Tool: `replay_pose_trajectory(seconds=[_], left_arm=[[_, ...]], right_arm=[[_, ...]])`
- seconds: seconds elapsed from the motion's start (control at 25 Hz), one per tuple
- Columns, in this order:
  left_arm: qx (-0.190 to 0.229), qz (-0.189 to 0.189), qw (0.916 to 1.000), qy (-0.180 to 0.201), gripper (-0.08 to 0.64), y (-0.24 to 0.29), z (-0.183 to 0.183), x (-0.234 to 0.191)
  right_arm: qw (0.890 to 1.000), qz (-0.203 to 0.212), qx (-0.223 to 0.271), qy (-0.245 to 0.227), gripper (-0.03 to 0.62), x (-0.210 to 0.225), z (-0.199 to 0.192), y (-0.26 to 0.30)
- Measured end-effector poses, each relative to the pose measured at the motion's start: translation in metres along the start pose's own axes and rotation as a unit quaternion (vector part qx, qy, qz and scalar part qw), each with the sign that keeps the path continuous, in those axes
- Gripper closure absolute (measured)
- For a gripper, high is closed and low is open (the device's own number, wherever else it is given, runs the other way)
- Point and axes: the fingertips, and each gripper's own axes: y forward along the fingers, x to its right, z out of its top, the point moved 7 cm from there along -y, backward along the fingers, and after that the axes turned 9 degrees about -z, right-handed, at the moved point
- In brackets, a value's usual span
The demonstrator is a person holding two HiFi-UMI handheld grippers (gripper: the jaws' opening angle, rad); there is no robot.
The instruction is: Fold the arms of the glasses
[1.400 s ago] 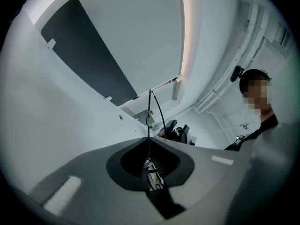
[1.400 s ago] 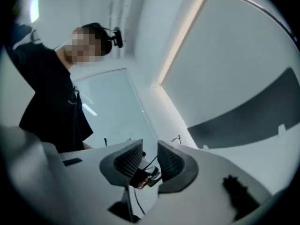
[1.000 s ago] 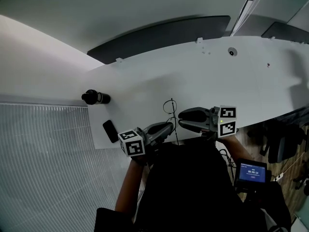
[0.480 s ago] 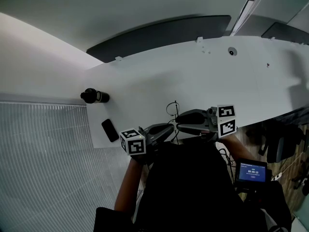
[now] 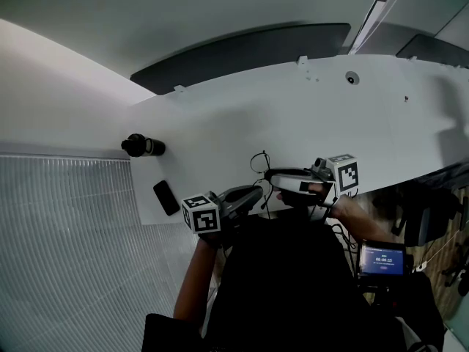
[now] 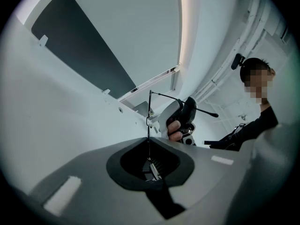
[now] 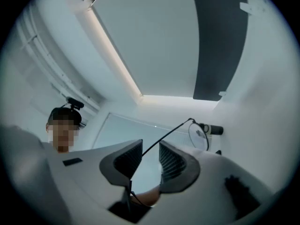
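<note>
1. White surface [image 5: 330, 116] lies below me with a black bottle [image 5: 143, 146] and a phone [image 5: 165, 197] well off to the left. The glasses [image 5: 257, 163] are held up off it, near its front edge and between my hands.
2. My left tongs [image 5: 258, 192] are together, clamped on the thin wire frame, and have kept still.
3. My right tongs [image 5: 272, 184] have rolled and lifted slightly over the last second. Their marker cube [image 5: 345, 173] now shows one face to the head view where it showed two.
4. Their jaws stand apart. One temple arm [image 7: 168, 136] runs between the pads, and neither pad seems to press on it.
5. I judge the roll has lined the open jaws along that arm. It still sticks out, so the fold is not yet done.
6. The next move should swing the arm in toward the lenses while the left stays steady. Wire this thin could twist.
</note>
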Motion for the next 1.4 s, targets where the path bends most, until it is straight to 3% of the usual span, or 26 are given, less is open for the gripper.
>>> replay_pose_trajectory(seconds=[0.16,0.24,0.32,0.6,0.76,0.84,0.92,1.0,1.12,1.2,1.24,1.28,1.32,1.36,1.4], left_arm=[[-0.009,0.001,1.0,0.003,0.54,0.0,-0.004,-0.006],[-0.015,0.006,0.9998,0.009,0.54,-0.002,-0.007,-0.009],[-0.018,0.006,0.9997,0.013,0.54,-0.005,-0.011,-0.012],[-0.031,-0.002,0.9993,0.022,0.54,-0.015,-0.019,-0.02],[-0.032,-0.003,0.9995,-0.006,0.541,-0.019,-0.023,-0.025],[-0.036,0.023,0.9991,-0.006,0.54,-0.022,-0.022,-0.027],[-0.06,0.074,0.9949,0.033,0.541,-0.028,-0.013,-0.026],[-0.12,0.139,0.977,0.108,0.541,-0.033,0.001,-0.022],[-0.241,0.214,0.9196,0.224,0.541,-0.036,0.018,-0.017],[-0.294,0.234,0.8869,0.268,0.541,-0.036,0.026,-0.014],[-0.312,0.237,0.8759,0.282,0.541,-0.034,0.028,-0.012],[-0.326,0.238,0.8673,0.292,0.541,-0.032,0.03,-0.011],[-0.339,0.237,0.8604,0.299,0.541,-0.03,0.031,-0.011],[-0.351,0.234,0.8545,0.303,0.541,-0.028,0.031,-0.01],[-0.363,0.231,0.8492,0.306,0.541,-0.026,0.031,-0.011]], right_arm=[[0.997,0.01,0.02,0.073,0.489,0.005,-0.003,-0.002],[0.99,0.026,0.034,0.135,0.489,0.01,-0.005,-0.006],[0.985,0.038,0.041,0.165,0.489,0.011,-0.005,-0.009],[0.983,0.034,0.048,0.177,0.489,0.014,-0.007,-0.013],[0.983,0.03,0.05,0.175,0.489,0.017,-0.01,-0.016],[0.988,0.009,0.047,0.147,0.489,0.021,-0.012,-0.02],[0.995,-0.025,0.033,0.088,0.489,0.025,-0.015,-0.023],[0.998,-0.064,0.008,0.024,0.489,0.029,-0.019,-0.025],[0.992,-0.116,-0.01,-0.045,0.489,0.039,-0.023,-0.028],[0.983,-0.152,-0.009,-0.1,0.489,0.046,-0.021,-0.027],[0.974,-0.173,-0.016,-0.147,0.489,0.046,-0.021,-0.024],[0.956,-0.194,-0.032,-0.217,0.489,0.044,-0.021,-0.019],[0.924,-0.213,-0.061,-0.312,0.489,0.04,-0.024,-0.012],[0.868,-0.226,-0.102,-0.429,0.489,0.033,-0.029,-0.004],[0.785,-0.231,-0.153,-0.554,0.489,0.026,-0.037,0.005]])
